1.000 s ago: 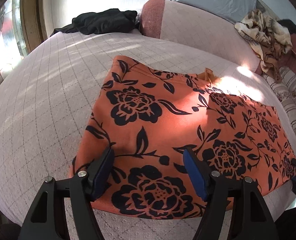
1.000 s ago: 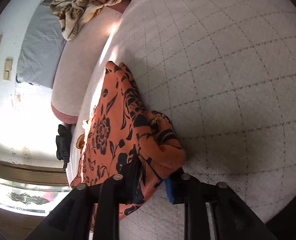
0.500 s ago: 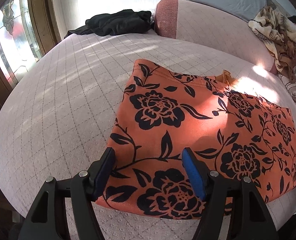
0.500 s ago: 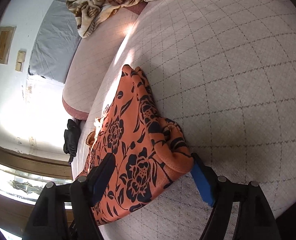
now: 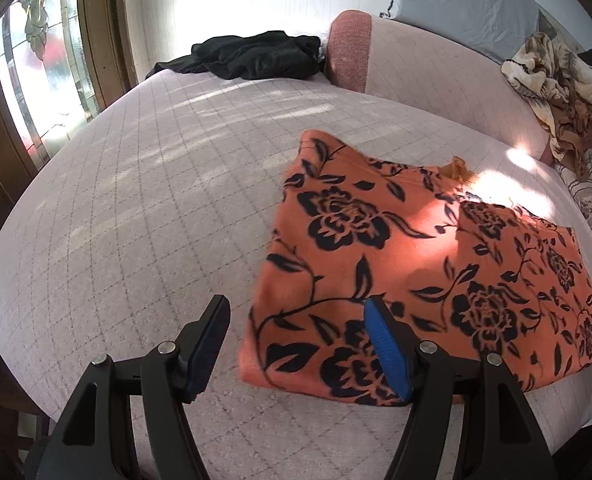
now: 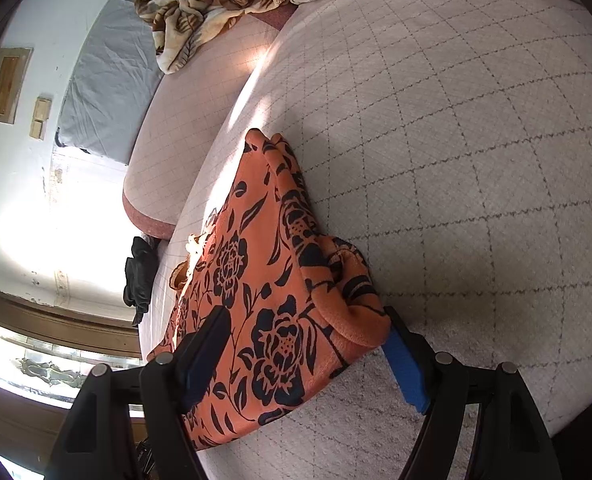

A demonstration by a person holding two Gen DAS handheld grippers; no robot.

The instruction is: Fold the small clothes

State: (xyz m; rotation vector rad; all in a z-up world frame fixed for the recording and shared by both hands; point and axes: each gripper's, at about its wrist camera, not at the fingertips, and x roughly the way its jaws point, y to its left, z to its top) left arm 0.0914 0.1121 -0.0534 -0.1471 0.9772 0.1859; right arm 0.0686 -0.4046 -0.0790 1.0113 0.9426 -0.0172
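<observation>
Item: orange floral garment (image 5: 428,264), lying folded flat on the quilted bed (image 5: 144,208). To do this step well, I judge each claw should close on a near corner through all layers (edges aligned first), so the next fold stays square. My left claw (image 5: 296,344) stands open and empty, its right finger over the garment's near-left corner, the left over bare bed; my right claw (image 6: 308,354) gapes open astride the bulky near-right corner (image 6: 356,320), gripping nothing.

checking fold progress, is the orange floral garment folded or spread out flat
Folded: the orange floral garment shows a doubled, rounded edge with layers stacked near the right gripper, lying as a compact rectangle.
</observation>
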